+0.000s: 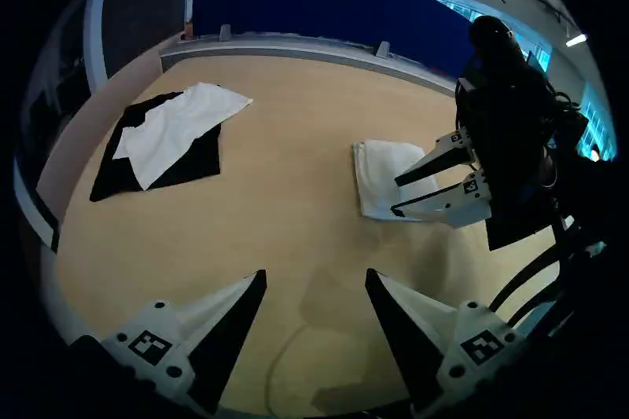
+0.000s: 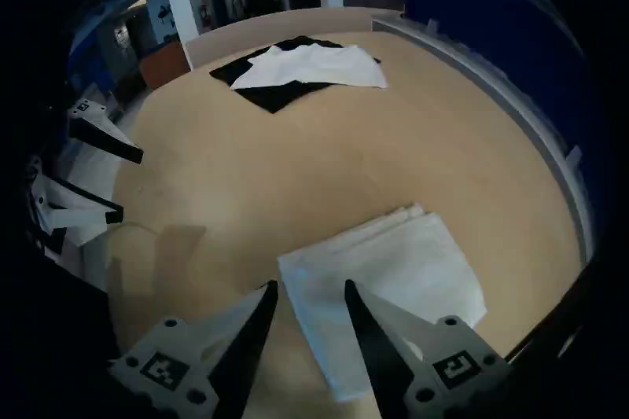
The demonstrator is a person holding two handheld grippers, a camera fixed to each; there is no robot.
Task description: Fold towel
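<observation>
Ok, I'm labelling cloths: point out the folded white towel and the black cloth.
folded white towel [image 2: 409, 254], right gripper view, its top face.
black cloth [image 1: 193, 163], left gripper view, its bare right part.

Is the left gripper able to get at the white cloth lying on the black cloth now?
Probably yes: the left gripper is open, and bare table lies between it and the white cloth. The folded towel and right gripper sit off to one side.

I lose the 3 o'clock edge of the folded white towel [image 1: 384, 171] behind the right gripper [image 1: 395, 197], and in the right gripper view the flat black cloth [image 2: 271, 95] at 12 o'clock lies partly under a rumpled white cloth [image 2: 314, 65].
</observation>
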